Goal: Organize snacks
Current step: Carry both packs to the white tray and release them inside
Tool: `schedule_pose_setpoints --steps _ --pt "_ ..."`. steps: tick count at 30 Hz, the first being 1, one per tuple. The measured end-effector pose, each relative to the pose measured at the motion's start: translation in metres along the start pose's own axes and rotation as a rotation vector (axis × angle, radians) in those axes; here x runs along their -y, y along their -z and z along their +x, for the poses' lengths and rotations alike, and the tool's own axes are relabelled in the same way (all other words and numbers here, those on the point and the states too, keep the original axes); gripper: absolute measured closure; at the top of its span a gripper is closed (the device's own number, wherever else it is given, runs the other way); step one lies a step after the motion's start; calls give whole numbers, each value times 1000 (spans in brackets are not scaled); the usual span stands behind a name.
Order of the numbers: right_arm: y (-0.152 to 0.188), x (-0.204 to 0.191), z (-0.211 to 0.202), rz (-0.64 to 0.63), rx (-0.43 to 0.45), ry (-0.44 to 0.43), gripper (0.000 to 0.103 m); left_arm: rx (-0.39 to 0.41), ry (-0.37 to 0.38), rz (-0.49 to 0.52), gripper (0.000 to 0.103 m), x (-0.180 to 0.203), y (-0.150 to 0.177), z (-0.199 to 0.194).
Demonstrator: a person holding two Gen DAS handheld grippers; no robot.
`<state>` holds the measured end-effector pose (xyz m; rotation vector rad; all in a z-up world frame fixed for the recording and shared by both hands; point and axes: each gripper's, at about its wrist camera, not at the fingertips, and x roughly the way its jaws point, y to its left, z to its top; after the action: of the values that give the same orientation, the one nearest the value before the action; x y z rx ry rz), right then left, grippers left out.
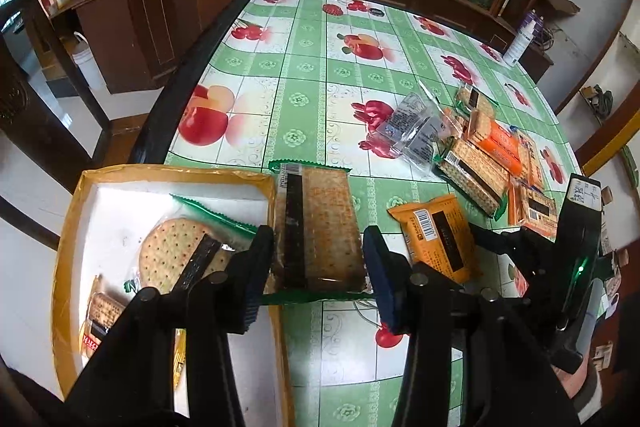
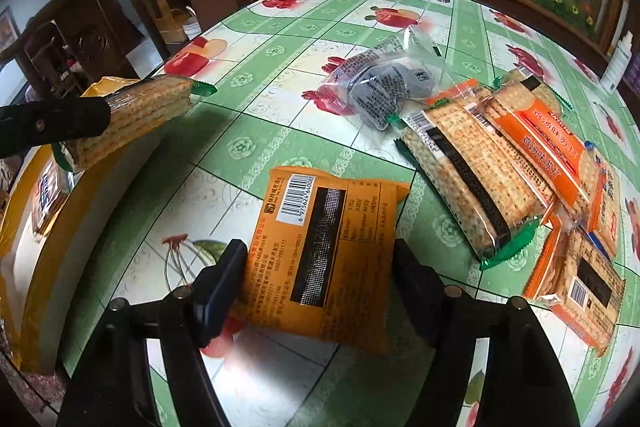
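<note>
My left gripper point(image 1: 318, 269) is shut on a long cracker pack point(image 1: 316, 223) with green ends, held in the air over the right rim of a yellow-edged, white-lined box point(image 1: 68, 227). The same pack point(image 2: 136, 115) shows at the left of the right wrist view. My right gripper point(image 2: 318, 279) straddles an orange snack packet point(image 2: 324, 255) lying barcode side up on the tablecloth, with a pad against each side edge. The box holds a round cracker pack point(image 1: 172, 255) and a small pack point(image 1: 100, 311).
To the right lies a pile of snacks: cracker packs point(image 2: 460, 179), an orange pack point(image 2: 536, 143), clear packs of dark snacks point(image 2: 384, 83). A white bottle point(image 1: 520, 39) stands at the far right table edge. The table's black edge point(image 1: 192, 75) runs along the left.
</note>
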<state>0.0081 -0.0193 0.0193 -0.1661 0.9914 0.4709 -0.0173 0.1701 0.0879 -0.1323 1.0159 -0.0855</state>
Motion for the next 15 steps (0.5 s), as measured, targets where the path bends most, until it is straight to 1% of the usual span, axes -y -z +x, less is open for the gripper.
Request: schedule_pose_setpoints --steps 4,8,15 --pt "2 -4 -9 2 29 -19 31 40 -22 21 55 3 5 -10" --pt "-1 -7 -22 4 62 -50 31 87 -63 44 55 4 10 -22" --pt "-9 -30 -46 -38 126 -81 31 130 -122 53 55 -7 24 -38"
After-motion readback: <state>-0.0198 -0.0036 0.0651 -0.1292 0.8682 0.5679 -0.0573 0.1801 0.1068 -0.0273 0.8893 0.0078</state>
